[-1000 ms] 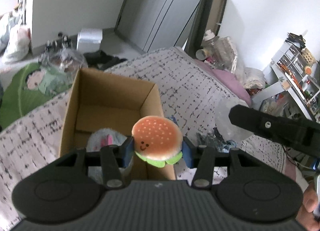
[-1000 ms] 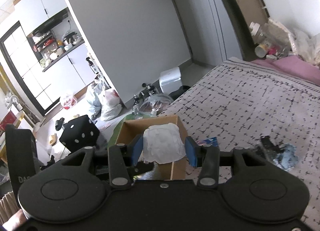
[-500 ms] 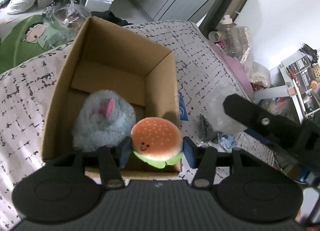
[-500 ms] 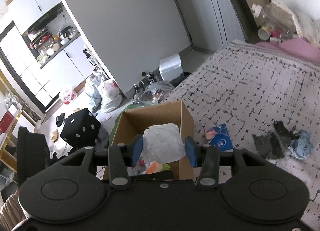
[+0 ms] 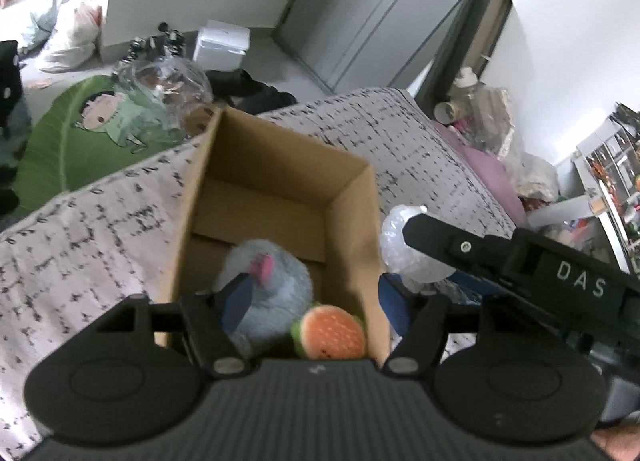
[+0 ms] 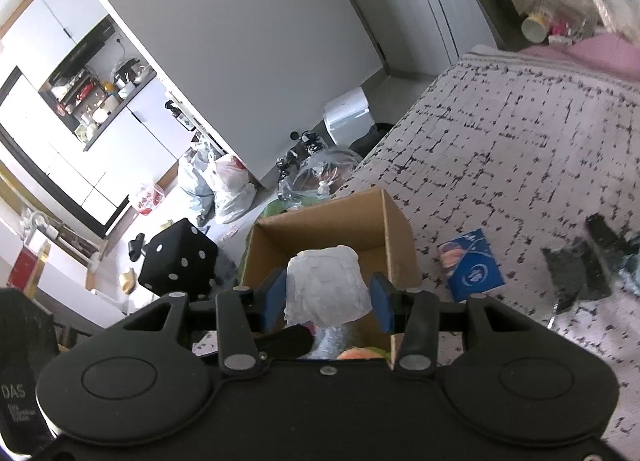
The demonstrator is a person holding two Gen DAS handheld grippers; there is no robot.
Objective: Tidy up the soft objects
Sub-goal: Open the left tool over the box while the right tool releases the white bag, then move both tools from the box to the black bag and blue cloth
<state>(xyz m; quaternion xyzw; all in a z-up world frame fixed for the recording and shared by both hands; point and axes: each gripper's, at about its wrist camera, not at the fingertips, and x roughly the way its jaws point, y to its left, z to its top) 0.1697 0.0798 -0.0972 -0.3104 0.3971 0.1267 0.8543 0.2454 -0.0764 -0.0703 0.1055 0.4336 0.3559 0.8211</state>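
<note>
Left gripper is spread wide over the near end of the cardboard box, holding nothing. The burger toy lies inside, in the box's near right corner, against the grey plush that fills the near half of the floor. The far half of the box looks bare. The box sits on the bed near its foot edge. Right gripper is clamped on a white crinkly bundle, probably a wad of soft plastic or wrap, and hangs just above the box's near right side; from the left camera the bundle shows past the right wall of the box, so I'd say it isn't fully over the opening. Step in hand, as I read it: left-side drop done, right-side drop pending. Next move calls for carrying the bundle in over the open far half, lowering below the rim, then opening, with the left gripper pulled back so the two don't collide over the box. A blue packet and some dark scraps lie on the bed to the box's right; can't tell if those count as soft items.
</note>
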